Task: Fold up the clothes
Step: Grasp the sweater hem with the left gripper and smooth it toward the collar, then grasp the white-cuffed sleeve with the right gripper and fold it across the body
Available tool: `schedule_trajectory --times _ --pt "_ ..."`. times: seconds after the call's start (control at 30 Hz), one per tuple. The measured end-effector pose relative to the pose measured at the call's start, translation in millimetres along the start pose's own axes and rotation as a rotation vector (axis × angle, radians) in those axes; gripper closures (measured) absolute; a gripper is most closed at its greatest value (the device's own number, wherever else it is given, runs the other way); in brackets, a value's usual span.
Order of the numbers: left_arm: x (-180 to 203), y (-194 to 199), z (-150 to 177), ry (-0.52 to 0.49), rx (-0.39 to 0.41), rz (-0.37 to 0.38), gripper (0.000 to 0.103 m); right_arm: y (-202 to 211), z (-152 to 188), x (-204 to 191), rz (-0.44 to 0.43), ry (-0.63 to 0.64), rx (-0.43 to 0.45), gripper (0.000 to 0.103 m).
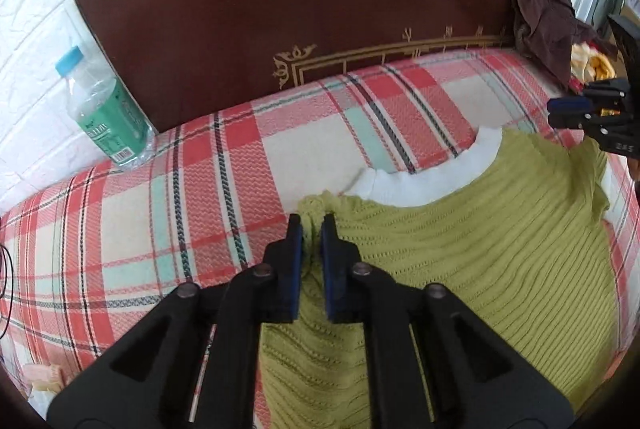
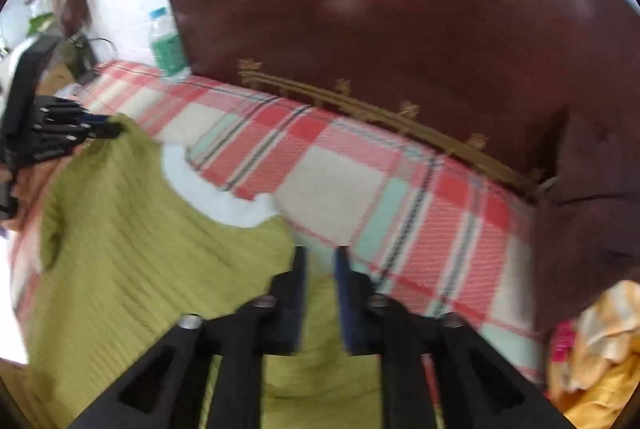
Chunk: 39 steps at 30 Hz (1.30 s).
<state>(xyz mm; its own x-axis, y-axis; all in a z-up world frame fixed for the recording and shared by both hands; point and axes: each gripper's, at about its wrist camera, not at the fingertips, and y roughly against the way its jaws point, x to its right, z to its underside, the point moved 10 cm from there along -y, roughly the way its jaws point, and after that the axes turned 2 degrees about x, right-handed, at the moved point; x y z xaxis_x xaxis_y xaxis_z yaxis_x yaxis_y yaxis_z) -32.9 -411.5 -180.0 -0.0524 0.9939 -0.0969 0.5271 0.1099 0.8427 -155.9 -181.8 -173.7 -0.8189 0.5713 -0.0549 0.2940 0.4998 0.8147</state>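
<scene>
A green knit top (image 1: 480, 249) with a white collar (image 1: 420, 181) lies flat on a plaid blanket (image 1: 160, 229), neck toward the headboard. My left gripper (image 1: 311, 229) is shut on the top's left shoulder, with green knit bunched between its blue pads. In the right wrist view it (image 2: 114, 125) shows at the far left on that same corner. My right gripper (image 2: 321, 257) hovers over the other shoulder edge. Its jaws stand partly apart, with green fabric (image 2: 140, 249) and blanket showing in the gap. That view is blurred, and I see no fabric pinched there.
A dark brown headboard (image 1: 320, 9) stands behind the bed. A water bottle (image 1: 106, 109) with a green label stands at its left end. A dark brown cloth (image 1: 548, 25) hangs at the right, with a yellow-orange pile of clothes (image 2: 600, 349) below it.
</scene>
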Motion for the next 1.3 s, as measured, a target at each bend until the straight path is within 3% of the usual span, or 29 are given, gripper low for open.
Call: schedule_trajectory --times 0.03,0.13,0.17,0.2,0.23,0.3,0.33,0.37,0.43,0.47,0.57,0.87,1.0,1.07,1.1,1.13,1.17,1.2,1.23,1.3 --pt "0 -2 3 -0.010 -0.014 0.002 0.092 -4 -1 -4 -0.006 0.016 0.001 0.050" --pt "-4 -7 11 0.000 -0.047 0.023 0.079 -27 -1 -17 -0.026 0.074 -0.030 0.045" --pt "-8 -7 11 0.023 -0.050 0.035 0.059 -35 -1 -21 -0.028 0.092 -0.045 0.043" --pt "-10 -6 10 0.045 -0.047 0.055 0.033 -43 0 -25 -0.031 0.109 -0.061 0.043" --pt "-11 -4 8 0.059 -0.036 0.080 0.023 -50 1 -28 -0.036 0.123 -0.076 0.043" --pt "-6 -4 4 0.047 -0.014 0.100 0.020 -57 5 -34 -0.042 0.152 -0.091 0.044" --pt "-2 -7 4 0.028 -0.019 0.103 0.020 -55 5 -37 -0.053 0.163 -0.083 0.056" --pt "3 -13 8 0.001 -0.044 0.097 0.021 -54 7 -39 -0.070 0.164 -0.088 0.072" --pt "15 -32 22 -0.054 -0.131 0.089 0.062 -51 10 -44 -0.090 0.185 -0.105 0.091" --pt "18 -37 26 -0.069 -0.150 0.081 0.092 -48 12 -46 -0.088 0.203 -0.108 0.092" --pt "20 -33 21 -0.062 -0.127 0.059 0.094 -39 7 -44 -0.041 0.217 -0.091 0.094" --pt "-8 -5 -23 0.071 0.031 -0.036 0.100 -21 -48 -21 0.139 0.171 0.076 0.095" --pt "-17 -26 -13 0.118 -0.001 -0.012 0.099 -45 -44 -6 0.232 0.163 0.032 0.095" --pt "-23 -31 2 0.159 -0.042 0.025 0.098 -60 -31 -4 0.226 0.145 -0.023 0.088" --pt "-26 -30 11 0.192 -0.064 0.078 0.093 -63 -27 -3 0.226 0.135 -0.030 0.085" --pt "-29 -28 18 0.220 -0.078 0.128 0.086 -58 -28 -1 0.225 0.114 -0.007 0.065" --pt "-33 -24 25 0.237 -0.084 0.155 0.059 -50 -29 2 0.212 0.078 0.012 0.050" --pt "-39 -19 32 0.245 -0.076 0.153 0.024 -39 -30 4 0.192 0.039 0.041 0.050" --pt "-45 -14 38 0.249 -0.064 0.141 0.015 -27 -30 6 0.175 0.007 0.066 0.050" --pt "-51 -7 53 0.246 -0.064 0.157 0.012 -4 -25 6 0.143 -0.030 0.101 0.046"
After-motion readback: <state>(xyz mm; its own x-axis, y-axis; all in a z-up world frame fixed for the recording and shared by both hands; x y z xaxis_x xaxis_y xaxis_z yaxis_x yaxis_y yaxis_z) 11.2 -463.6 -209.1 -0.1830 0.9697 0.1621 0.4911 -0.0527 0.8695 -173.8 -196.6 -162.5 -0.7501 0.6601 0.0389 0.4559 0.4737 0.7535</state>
